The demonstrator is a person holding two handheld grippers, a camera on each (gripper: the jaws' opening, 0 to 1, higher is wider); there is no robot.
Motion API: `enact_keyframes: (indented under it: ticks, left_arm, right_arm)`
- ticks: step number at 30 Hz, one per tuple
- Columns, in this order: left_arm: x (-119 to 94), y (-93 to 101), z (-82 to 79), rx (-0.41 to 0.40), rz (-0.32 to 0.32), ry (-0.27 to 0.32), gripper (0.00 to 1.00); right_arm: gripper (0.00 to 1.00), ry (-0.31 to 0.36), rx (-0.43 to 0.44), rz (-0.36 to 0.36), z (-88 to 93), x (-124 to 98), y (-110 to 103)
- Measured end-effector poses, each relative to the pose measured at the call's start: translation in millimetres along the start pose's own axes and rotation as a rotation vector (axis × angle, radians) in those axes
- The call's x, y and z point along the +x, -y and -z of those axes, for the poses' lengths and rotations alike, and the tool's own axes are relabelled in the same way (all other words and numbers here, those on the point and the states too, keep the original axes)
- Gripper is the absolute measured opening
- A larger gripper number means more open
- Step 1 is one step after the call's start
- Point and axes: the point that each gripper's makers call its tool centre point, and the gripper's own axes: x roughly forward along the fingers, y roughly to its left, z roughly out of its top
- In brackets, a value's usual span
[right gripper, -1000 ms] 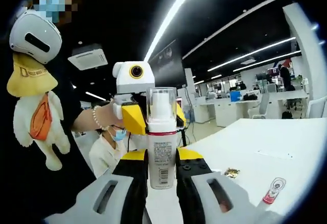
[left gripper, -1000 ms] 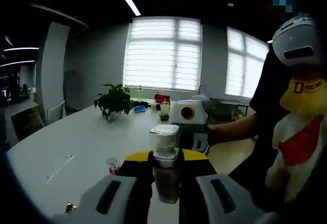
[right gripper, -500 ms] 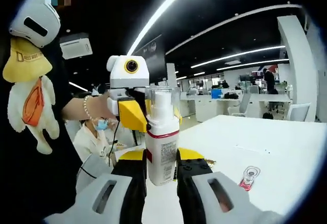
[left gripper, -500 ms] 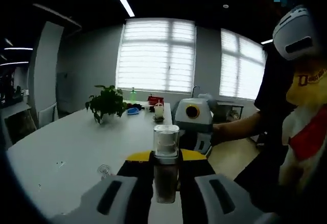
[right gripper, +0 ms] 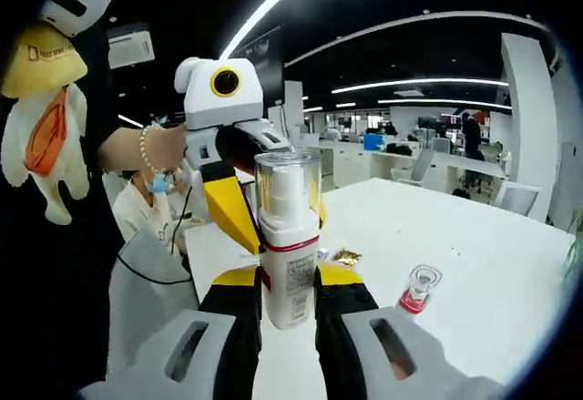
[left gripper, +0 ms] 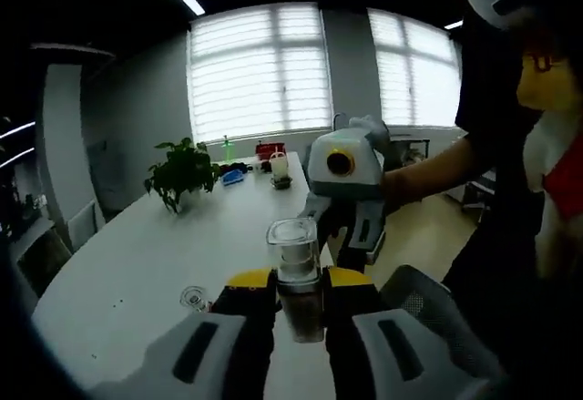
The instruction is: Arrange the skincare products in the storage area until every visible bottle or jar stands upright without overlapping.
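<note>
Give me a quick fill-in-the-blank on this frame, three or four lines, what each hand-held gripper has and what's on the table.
1. The right hand-held gripper is shut on a white pump bottle with a ____ band under its clear cap.
2. The left hand-held gripper holds a dark bottle whose cap is ____.
3. In the left gripper view, a potted ____ stands on the white table.
4. In the right gripper view, the small jar on the table stands ____.

Missing words: red; clear; plant; upright

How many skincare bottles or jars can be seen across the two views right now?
3: a dark bottle clamped in the left gripper, a white bottle clamped in the right gripper, and a small red-based bottle standing on the table. Others may be hidden.
</note>
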Motion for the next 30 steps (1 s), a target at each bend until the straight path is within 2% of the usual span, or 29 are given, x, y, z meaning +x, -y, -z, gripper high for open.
enact_keyframes:
  ticks: [7,12,14,24,30]
  left_arm:
    - [21.9,-10.7,33.6,0.006,-0.004,-0.071,0.16]
    - [35.4,-18.9,56.5,-0.028,0.005,-0.092,0.16]
    - [44.9,-25.7,71.0,-0.050,0.011,-0.111,0.16]
    - [68.9,-39.3,113.8,-0.085,0.023,-0.130,0.15]
    - [78.0,-45.9,132.1,-0.110,0.010,-0.139,0.15]
  right_arm:
    - [0.21,-0.071,0.009,0.046,38.0,8.5,19.0]
    - [0.21,-0.104,0.041,0.058,62.1,14.9,28.8]
    - [0.21,-0.129,0.046,0.064,73.5,18.1,32.3]
    - [0.21,-0.222,0.045,0.102,120.5,29.6,53.3]
    - [0.21,-0.240,0.062,0.105,138.0,37.1,61.9]
